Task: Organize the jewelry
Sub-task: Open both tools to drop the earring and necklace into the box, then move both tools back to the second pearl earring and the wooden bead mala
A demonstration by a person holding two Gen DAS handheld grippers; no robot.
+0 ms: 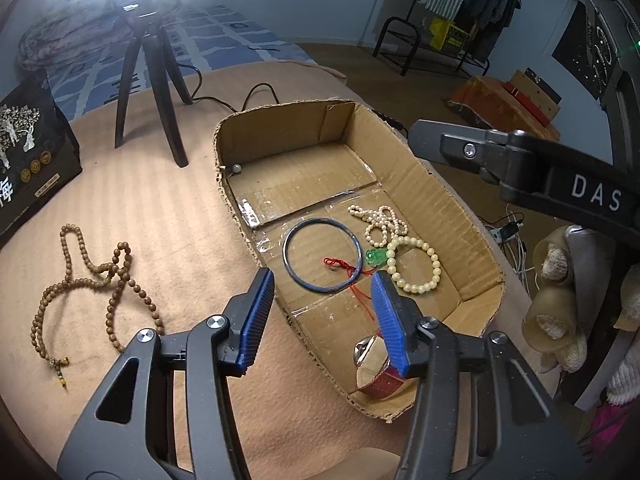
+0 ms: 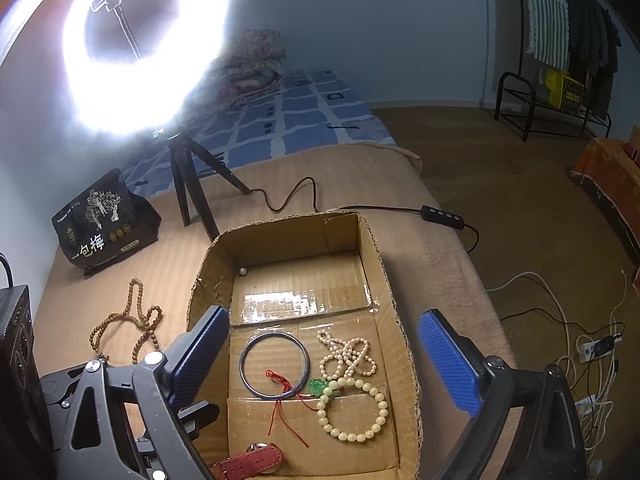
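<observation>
Partly hidden: red-strap watch [image 1: 378, 372] behind left gripper [image 1: 323, 280] finger, cut off in right view. Both grippers wide, holding nothing; right gripper [image 2: 324, 322] over cardboard box [image 2: 208, 276] with bangle [image 2: 274, 366], pearl strand [image 2: 347, 354], bead bracelet [image 2: 352, 408]. Brown bead necklace [image 1: 92, 284] outside on blanket, near tripod [image 1: 150, 92]
</observation>
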